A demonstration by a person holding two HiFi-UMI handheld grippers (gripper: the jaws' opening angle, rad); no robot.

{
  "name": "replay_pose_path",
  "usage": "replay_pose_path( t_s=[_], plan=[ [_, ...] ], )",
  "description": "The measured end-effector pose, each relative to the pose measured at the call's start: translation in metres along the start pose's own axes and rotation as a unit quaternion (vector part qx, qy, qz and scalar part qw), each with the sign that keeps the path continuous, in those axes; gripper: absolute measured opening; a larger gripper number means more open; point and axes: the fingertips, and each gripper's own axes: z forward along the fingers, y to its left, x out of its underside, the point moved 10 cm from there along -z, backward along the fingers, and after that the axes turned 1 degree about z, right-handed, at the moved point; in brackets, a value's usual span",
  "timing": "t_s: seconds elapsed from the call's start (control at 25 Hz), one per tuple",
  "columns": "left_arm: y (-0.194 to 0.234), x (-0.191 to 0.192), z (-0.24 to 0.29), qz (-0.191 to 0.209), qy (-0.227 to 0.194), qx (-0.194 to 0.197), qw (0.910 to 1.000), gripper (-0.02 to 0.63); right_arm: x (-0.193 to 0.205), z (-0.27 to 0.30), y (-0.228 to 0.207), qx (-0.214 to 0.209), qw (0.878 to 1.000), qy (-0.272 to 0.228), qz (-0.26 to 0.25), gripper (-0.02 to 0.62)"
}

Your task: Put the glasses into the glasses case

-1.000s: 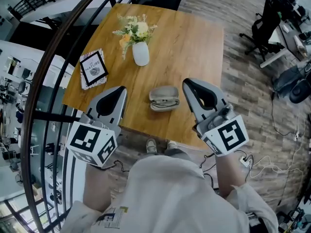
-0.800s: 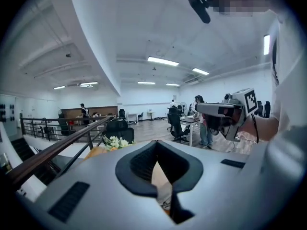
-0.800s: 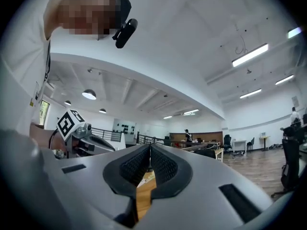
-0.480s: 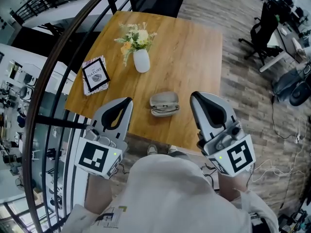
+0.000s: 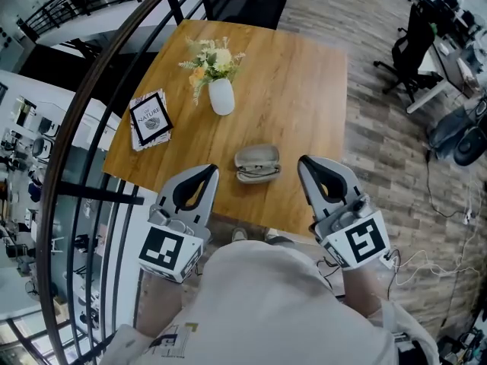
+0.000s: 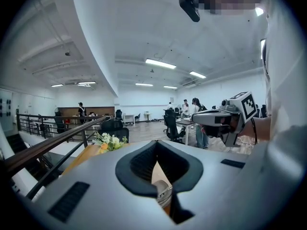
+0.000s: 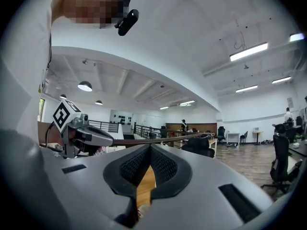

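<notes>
A grey glasses case (image 5: 257, 163) lies on the wooden table (image 5: 297, 74) near its front edge, its lid down with a dark slit along the front. No glasses show outside it. My left gripper (image 5: 207, 171) hovers at the table's front edge, left of the case, shut and empty. My right gripper (image 5: 306, 161) hovers right of the case, also shut with nothing held. In the left gripper view the case (image 6: 163, 194) shows below the closed left gripper (image 6: 156, 146). The right gripper view shows only bare table wood (image 7: 144, 186) under the closed right gripper (image 7: 150, 150).
A white vase of flowers (image 5: 220, 90) and a book (image 5: 150, 117) stand on the far left part of the table. A dark railing (image 5: 84, 128) curves along the left. A chair (image 5: 242, 2) sits at the far side, office chairs (image 5: 415, 40) to the right.
Both grippers have drawn back toward the table's front edge, the left one also sliding right. The case has not moved.
</notes>
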Motion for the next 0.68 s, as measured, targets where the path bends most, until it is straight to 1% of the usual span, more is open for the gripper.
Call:
replay_pose_path(
  t_s=[0.16,0.28,0.48,0.68],
  plan=[
    [-0.0006,0.0073,0.0004,-0.010,0.009,-0.003,0.9999,0.017,0.0049,0.0002,0.0049,-0.009,1.000,0.011,-0.006,0.026],
    [-0.0010,0.0068,0.0003,-0.009,0.011,-0.003,0.9999,0.017,0.0029,0.0004,0.0073,-0.013,1.000,0.011,-0.017,0.028],
    [-0.0013,0.0019,0.0013,-0.007,0.007,-0.006,0.9999,0.017,0.0004,-0.0022,0.0044,-0.007,1.000,0.011,-0.017,0.026],
    [-0.0016,-0.0006,-0.0011,0.004,0.006,-0.013,0.9999,0.017,-0.0007,-0.0051,0.0037,-0.001,1.000,0.012,-0.014,0.026]
  ],
)
